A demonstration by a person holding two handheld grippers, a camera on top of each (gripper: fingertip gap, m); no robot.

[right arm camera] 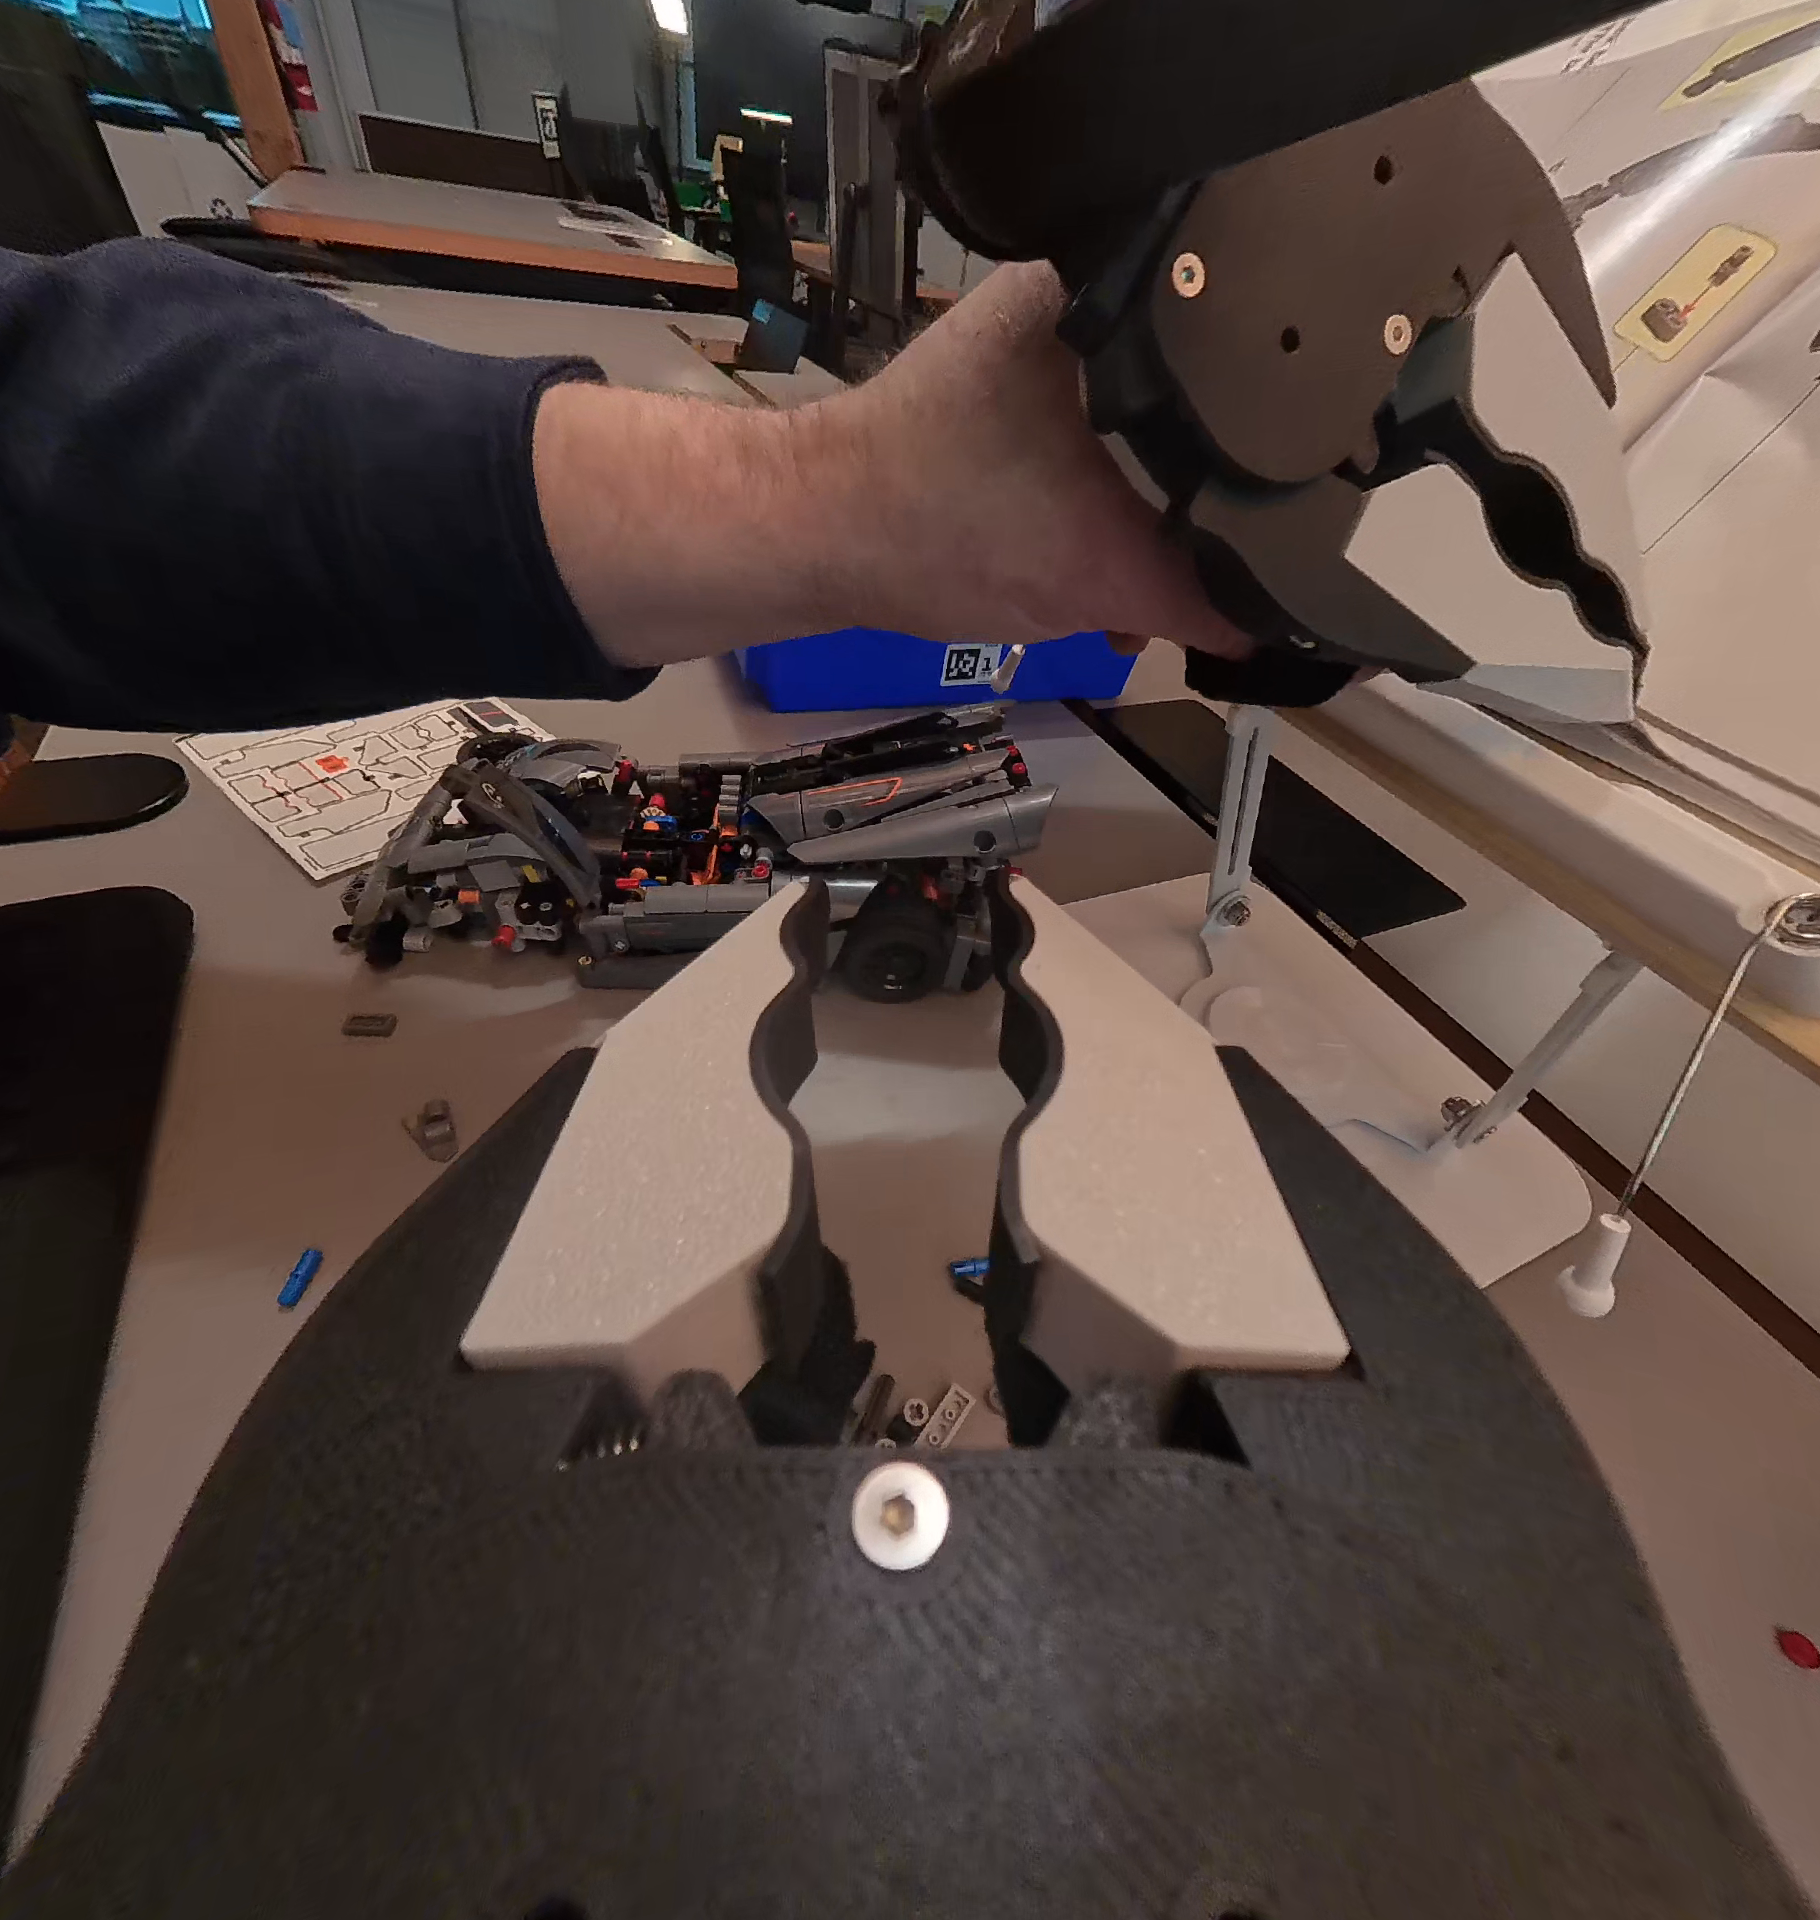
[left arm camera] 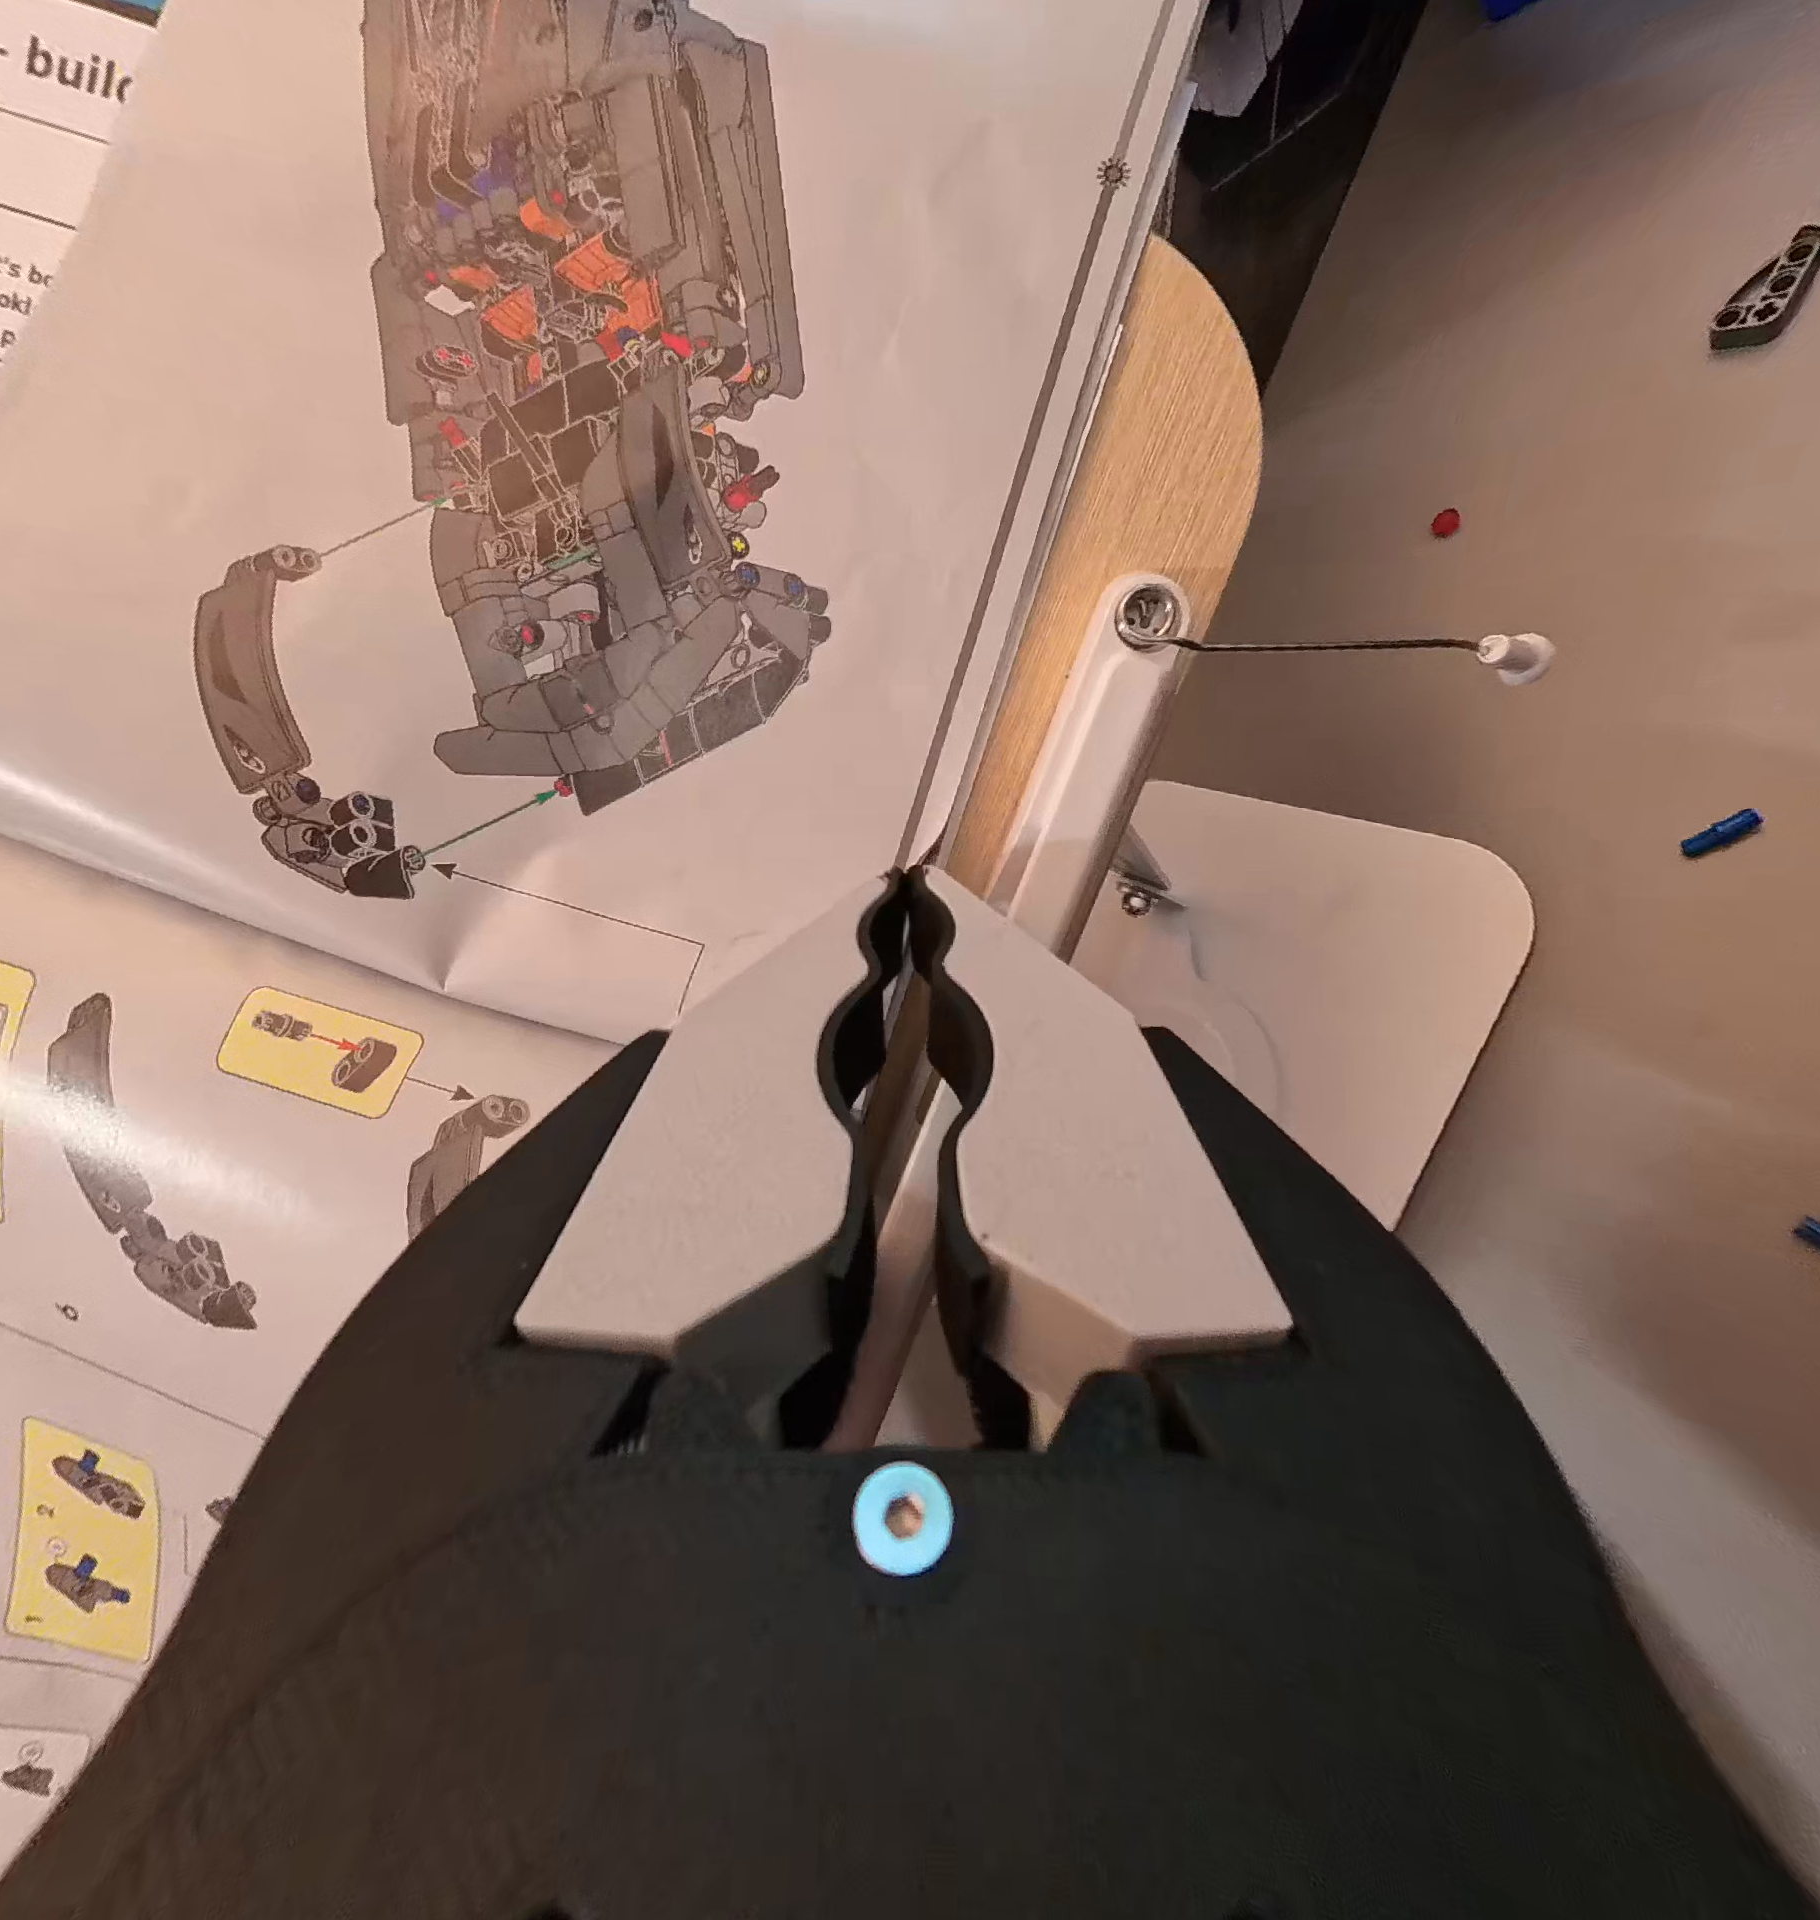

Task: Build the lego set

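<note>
The instruction booklet (left arm camera: 885,416) lies open on a tilted stand. My left gripper (left arm camera: 906,878) is shut, with its fingertips pinched on the lower right corner of the booklet's page. The right wrist view shows it from the side (right arm camera: 1638,665), held by a person's hand (right arm camera: 885,488), with the page corner lifted at its tips. The partly built grey, black and orange lego car (right arm camera: 698,831) stands on the table. My right gripper (right arm camera: 906,904) is open and empty above the table, pointing at the car's rear wheel.
The book stand has a wooden board (left arm camera: 1145,468), a white base (left arm camera: 1353,987) and a wire page holder (right arm camera: 1695,1070). Loose parts lie on the table: blue pins (left arm camera: 1721,831) (right arm camera: 298,1276), a red piece (right arm camera: 1797,1649) and a black beam (left arm camera: 1784,291). A blue bin (right arm camera: 885,670) and a sticker sheet (right arm camera: 334,779) lie behind the car. Spacing between my two grippers at the tips: around 20 centimetres. The right gripper is farther from the red piece (right arm camera: 1797,1649), some 30 centimetres, than the left, some 25 centimetres. It turns up in the left wrist view (left arm camera: 1443,523) as well.
</note>
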